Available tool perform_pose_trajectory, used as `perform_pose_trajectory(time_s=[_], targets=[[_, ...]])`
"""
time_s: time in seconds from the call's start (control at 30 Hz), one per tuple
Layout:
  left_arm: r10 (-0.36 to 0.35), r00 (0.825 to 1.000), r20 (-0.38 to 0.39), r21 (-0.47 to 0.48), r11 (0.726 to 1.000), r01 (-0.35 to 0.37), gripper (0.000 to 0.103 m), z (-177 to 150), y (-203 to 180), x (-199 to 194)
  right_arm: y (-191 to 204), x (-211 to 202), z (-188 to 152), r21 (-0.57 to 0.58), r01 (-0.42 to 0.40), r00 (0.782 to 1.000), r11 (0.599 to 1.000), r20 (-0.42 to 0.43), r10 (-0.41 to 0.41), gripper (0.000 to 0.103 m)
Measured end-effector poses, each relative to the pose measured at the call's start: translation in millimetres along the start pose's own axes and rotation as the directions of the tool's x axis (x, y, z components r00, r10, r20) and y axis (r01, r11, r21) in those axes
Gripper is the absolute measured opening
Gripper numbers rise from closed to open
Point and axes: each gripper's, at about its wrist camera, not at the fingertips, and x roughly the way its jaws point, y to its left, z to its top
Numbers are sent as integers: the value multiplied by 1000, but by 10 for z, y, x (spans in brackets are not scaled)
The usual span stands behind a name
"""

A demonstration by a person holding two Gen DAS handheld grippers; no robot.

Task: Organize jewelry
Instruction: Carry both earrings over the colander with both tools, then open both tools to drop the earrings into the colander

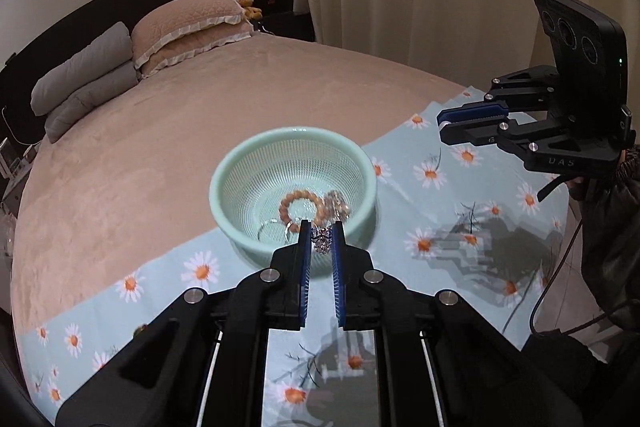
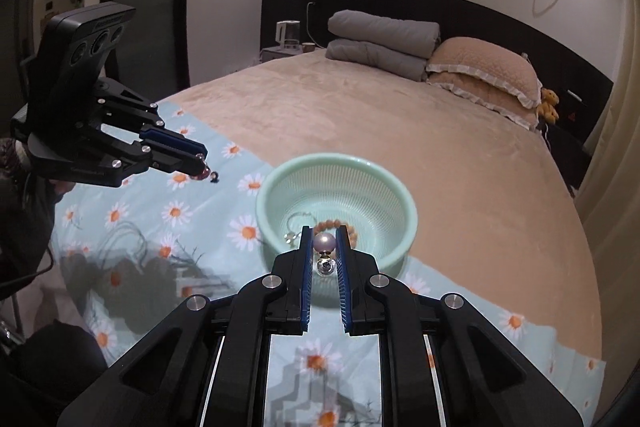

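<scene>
Both grippers hold jewelry above a daisy-print cloth at the bed's foot edge. The risk: either small piece could slip and miss the green basket. The left gripper clamps a sparkly piece over the basket's near rim. The right gripper clamps a pearl earring likewise. 1 beaded bracelet lies inside.

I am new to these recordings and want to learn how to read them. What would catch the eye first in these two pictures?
First, the mint-green mesh basket on the daisy-print cloth, with a wooden bead bracelet inside. Then the right gripper, above the basket's near rim, pinching a pearl earring. The left gripper likewise grips a sparkly silver piece.
</scene>
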Motion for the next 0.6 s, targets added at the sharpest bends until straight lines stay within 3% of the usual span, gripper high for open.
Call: perform_pose_trajectory(time_s=[0.13,0.27,0.43,0.6], targets=[[-20,1000,-1,-8,1000,20,10,239,183,278,-178,325,216,7,-6,1000,1000,-6,6,11],[-46,997,-58,-27,999,45,10,326,326,767,-242,831,289,9,-25,998,1000,-53,26,11],[-71,985,-159,-46,997,64,10,266,393,1379,-302,1527,181,52,-48,988,997,-145,55,11],[-107,975,-194,-98,991,89,13,110,400,1614,-347,1851,62,86,-26,976,996,-211,44,11]])
